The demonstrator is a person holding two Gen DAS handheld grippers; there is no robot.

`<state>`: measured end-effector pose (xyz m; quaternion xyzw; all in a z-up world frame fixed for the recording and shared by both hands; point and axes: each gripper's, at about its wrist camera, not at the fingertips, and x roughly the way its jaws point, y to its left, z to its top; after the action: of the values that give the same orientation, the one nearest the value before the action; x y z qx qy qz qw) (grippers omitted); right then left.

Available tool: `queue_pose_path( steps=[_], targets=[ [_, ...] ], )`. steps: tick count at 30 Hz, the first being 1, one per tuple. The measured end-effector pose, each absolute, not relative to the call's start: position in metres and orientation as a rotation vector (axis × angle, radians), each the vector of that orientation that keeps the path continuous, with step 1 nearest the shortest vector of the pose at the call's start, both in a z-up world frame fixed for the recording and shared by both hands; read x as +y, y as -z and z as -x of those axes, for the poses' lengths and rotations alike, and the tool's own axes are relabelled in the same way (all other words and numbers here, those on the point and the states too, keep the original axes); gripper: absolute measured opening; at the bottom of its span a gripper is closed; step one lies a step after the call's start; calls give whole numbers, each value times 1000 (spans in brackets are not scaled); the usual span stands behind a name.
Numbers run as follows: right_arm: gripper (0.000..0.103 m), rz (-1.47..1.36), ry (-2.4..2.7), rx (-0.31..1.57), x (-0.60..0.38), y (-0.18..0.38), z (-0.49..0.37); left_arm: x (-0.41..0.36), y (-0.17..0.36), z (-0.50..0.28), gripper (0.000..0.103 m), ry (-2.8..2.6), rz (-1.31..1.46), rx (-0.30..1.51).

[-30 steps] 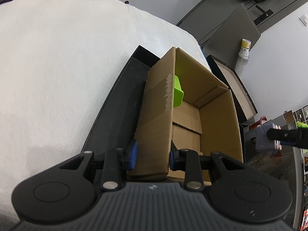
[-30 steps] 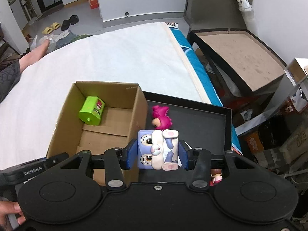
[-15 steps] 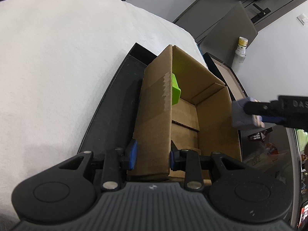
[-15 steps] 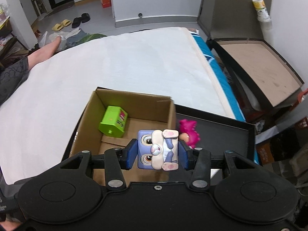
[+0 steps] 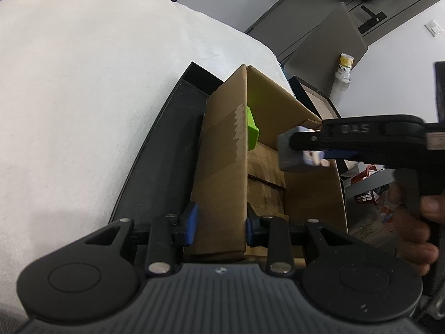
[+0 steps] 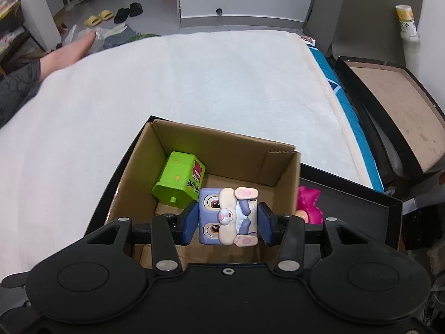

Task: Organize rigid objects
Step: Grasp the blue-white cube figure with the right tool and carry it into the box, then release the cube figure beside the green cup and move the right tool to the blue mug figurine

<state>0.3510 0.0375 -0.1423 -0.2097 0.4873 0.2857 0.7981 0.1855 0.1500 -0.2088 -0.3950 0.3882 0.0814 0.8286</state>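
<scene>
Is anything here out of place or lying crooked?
The green toy lies tipped on its side in the box. The pink toy sits outside the box, on the black tray. Nothing looks damaged or spilled.

Looks like someone's bedroom at home: big white mattress (image 6: 194,89) filling the middle, slippers (image 6: 98,18) and a clothes pile (image 6: 122,34) on the floor upper left.

- white bed (image 6: 194,89), plain cover all over
- black tray (image 6: 361,211) sits right at the bed's right edge
- someone's sleeved arm (image 6: 33,72) rests on the far left corner
</scene>
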Motion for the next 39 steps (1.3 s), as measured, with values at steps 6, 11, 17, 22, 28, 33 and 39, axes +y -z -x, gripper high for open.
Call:
queue_pose_path(
  steps=[6, 11, 17, 22, 28, 33, 39],
  targets=[
    [45, 499, -603, 1034, 51, 159, -352, 152, 210, -185, 32, -167, 843, 822],
    [47, 537, -593, 986, 56, 158, -348, 151, 209, -185, 34, -161, 836, 816],
    [47, 508, -597, 988, 51, 144, -349, 153, 210, -182, 34, -160, 846, 815],
    [50, 476, -598, 1001, 42, 131, -347, 153, 210, -182, 34, -161, 845, 816],
    [55, 462, -591, 1002, 21, 116, -342, 152, 208, -183, 34, -168, 839, 818],
    [56, 456, -567, 1001, -2, 107, -340, 150, 206, -183, 33, -176, 832, 819],
    [56, 436, -531, 1006, -32, 100, -340, 148, 204, -184, 33, -186, 828, 822]
  ],
)
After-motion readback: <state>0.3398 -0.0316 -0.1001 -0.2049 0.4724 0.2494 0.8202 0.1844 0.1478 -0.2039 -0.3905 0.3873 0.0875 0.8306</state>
